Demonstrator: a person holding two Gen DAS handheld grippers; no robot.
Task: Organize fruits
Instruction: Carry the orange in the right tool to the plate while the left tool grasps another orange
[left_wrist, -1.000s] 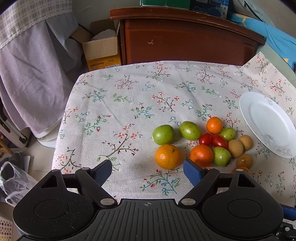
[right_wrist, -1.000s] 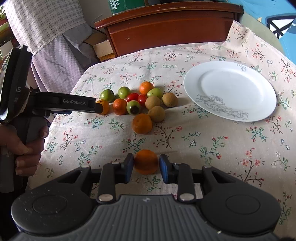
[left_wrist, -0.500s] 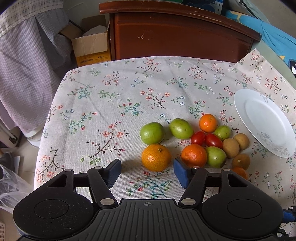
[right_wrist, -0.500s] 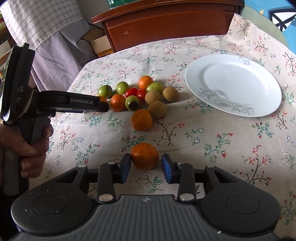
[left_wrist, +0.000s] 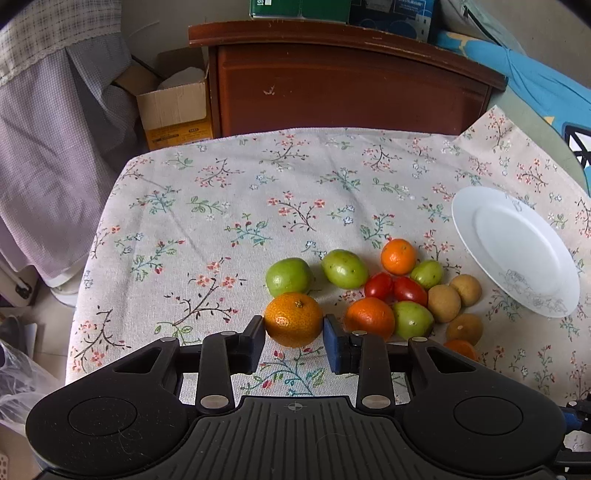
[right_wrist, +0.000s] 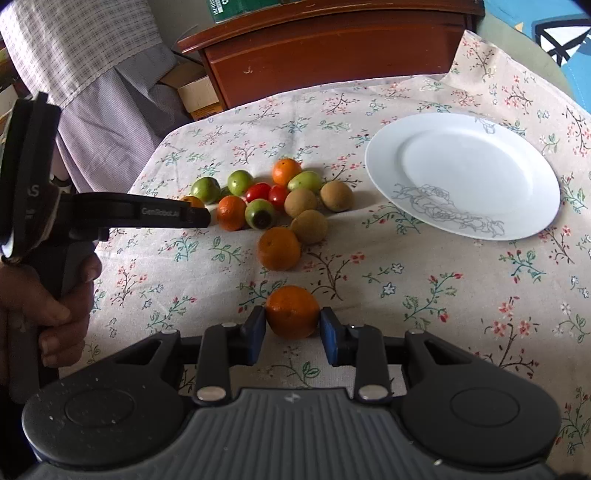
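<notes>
Two oranges are in hand, one per gripper. Left gripper (left_wrist: 294, 332): jaws closing, pads at the flanks of the left orange (left_wrist: 294, 319) and seemingly touching it; that fruit sits on the cloth (left_wrist: 221, 206) at the near left edge of the fruit cluster, just beside a green fruit (left_wrist: 289, 277). Right gripper (right_wrist: 293, 328): pads pinch the right orange (right_wrist: 292, 312) across its widest part, near the front of the table and well apart from the cluster. The plate (right_wrist: 384, 173) lies empty to the right.

Handling assessment: fruit looks light, round and firm with a pebbled rind, so grip should hold; roundness makes it liable to roll out if taken off centre. Take each across its widest part, pads opposite each other. Moderate squeeze only, as the rind may bruise. Neighbouring tomatoes (left_wrist: 395, 288) appear softer and smoother and need a gentler hold.
</notes>
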